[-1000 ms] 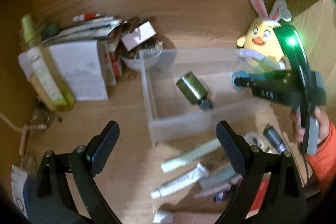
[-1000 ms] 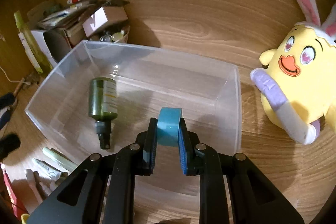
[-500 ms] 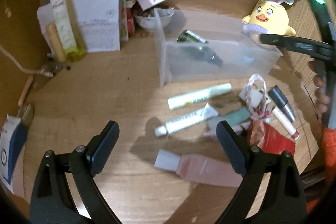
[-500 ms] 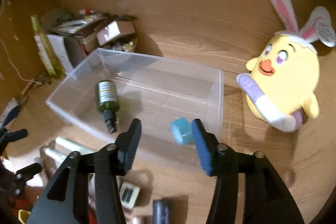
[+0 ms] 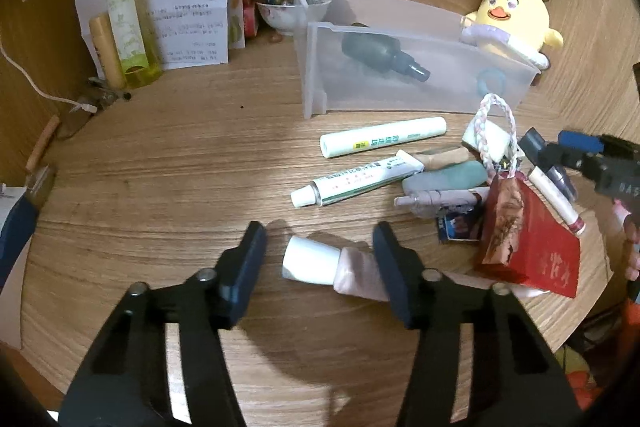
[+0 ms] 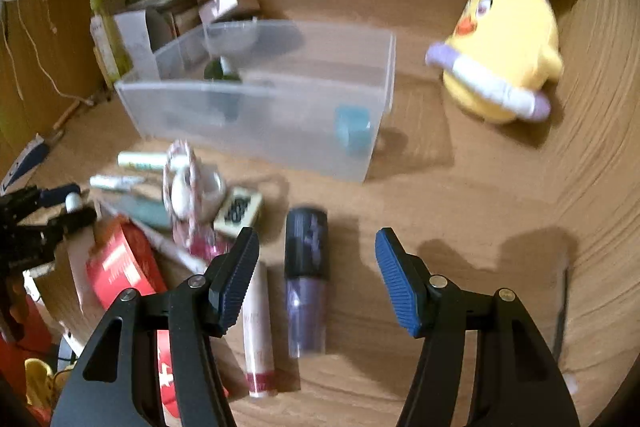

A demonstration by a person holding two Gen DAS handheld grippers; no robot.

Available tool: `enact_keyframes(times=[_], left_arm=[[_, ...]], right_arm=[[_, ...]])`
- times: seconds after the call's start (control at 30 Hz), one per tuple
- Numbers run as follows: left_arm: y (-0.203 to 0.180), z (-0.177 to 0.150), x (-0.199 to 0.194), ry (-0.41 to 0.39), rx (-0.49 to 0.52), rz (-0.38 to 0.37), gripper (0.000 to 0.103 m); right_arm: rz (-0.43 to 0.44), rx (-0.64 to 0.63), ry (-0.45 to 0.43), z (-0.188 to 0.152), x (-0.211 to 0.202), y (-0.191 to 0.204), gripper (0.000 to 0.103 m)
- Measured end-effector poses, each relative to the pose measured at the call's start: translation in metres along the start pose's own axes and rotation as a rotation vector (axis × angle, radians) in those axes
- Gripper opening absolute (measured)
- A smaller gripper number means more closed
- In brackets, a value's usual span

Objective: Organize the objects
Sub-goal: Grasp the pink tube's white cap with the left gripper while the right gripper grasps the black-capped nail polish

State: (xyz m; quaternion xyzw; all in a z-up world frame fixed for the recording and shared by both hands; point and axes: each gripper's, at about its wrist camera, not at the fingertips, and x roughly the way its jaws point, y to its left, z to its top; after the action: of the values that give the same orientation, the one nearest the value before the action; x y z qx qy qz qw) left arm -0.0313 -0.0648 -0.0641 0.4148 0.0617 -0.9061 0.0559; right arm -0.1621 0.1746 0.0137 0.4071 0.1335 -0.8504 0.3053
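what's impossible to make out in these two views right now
- Pink tube, left wrist view: its tail end is hidden behind the left gripper's closing finger and the red box.
- Dark green bottle: label unreadable through the frosted bin wall.
- Right wrist view: motion blur smears the purple bottle's print.
- Bowl contents: too small.

The table (image 5: 160, 167) is tan woodgrain. The bin (image 5: 400, 67) is frosted clear, holding a dark green bottle (image 5: 376, 49) and a teal roll (image 6: 352, 131). The chick (image 5: 512, 19) is yellow with pink-lined white ears. Near it lie a red box (image 5: 536, 247) and a pale pink, white-capped tube (image 5: 320, 263).
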Motion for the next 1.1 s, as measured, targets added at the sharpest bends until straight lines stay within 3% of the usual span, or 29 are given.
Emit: enact_keyframes(times=[0.13, 0.2, 0.3, 0.43, 0.47, 0.7, 0.8, 0.9, 0.97, 1.03, 1.1], left_arm=[[0.003, -0.007, -0.005, -0.033, -0.012, 0.01, 0.039], [0.005, -0.011, -0.008, -0.049, -0.021, 0.019, 0.037], [0.008, -0.014, -0.011, -0.061, -0.04, 0.017, 0.035], [0.013, -0.013, -0.016, -0.067, -0.079, 0.004, 0.026], [0.015, -0.011, -0.018, -0.072, -0.089, 0.005, 0.0], [0.028, 0.001, -0.017, -0.047, -0.119, 0.011, 0.0], [0.034, -0.003, -0.02, -0.033, -0.151, -0.01, 0.002], [0.032, -0.009, -0.032, -0.044, -0.13, 0.009, 0.015], [0.029, -0.014, -0.038, -0.056, -0.116, 0.004, 0.046], [0.025, -0.021, -0.044, -0.073, -0.112, -0.013, 0.066], [0.02, -0.028, -0.045, -0.081, -0.097, -0.037, 0.068]], right_arm=[[0.024, 0.025, 0.005, -0.007, 0.007, 0.0, 0.052], [0.027, 0.031, 0.004, -0.008, 0.006, 0.0, 0.037], [0.039, 0.032, 0.019, -0.007, 0.009, -0.001, 0.024], [0.029, 0.04, 0.002, -0.008, 0.007, -0.003, 0.024], [0.027, 0.044, -0.003, -0.009, 0.006, -0.004, 0.024], [0.025, 0.059, -0.043, -0.005, -0.004, -0.01, 0.024], [0.027, 0.061, -0.045, -0.005, -0.005, -0.01, 0.024], [0.035, 0.069, -0.046, -0.004, -0.004, -0.012, 0.024], [0.044, 0.076, -0.047, -0.004, -0.003, -0.013, 0.024], [0.049, 0.083, -0.05, -0.005, -0.004, -0.014, 0.024], [0.056, 0.09, -0.056, -0.005, -0.006, -0.016, 0.024]])
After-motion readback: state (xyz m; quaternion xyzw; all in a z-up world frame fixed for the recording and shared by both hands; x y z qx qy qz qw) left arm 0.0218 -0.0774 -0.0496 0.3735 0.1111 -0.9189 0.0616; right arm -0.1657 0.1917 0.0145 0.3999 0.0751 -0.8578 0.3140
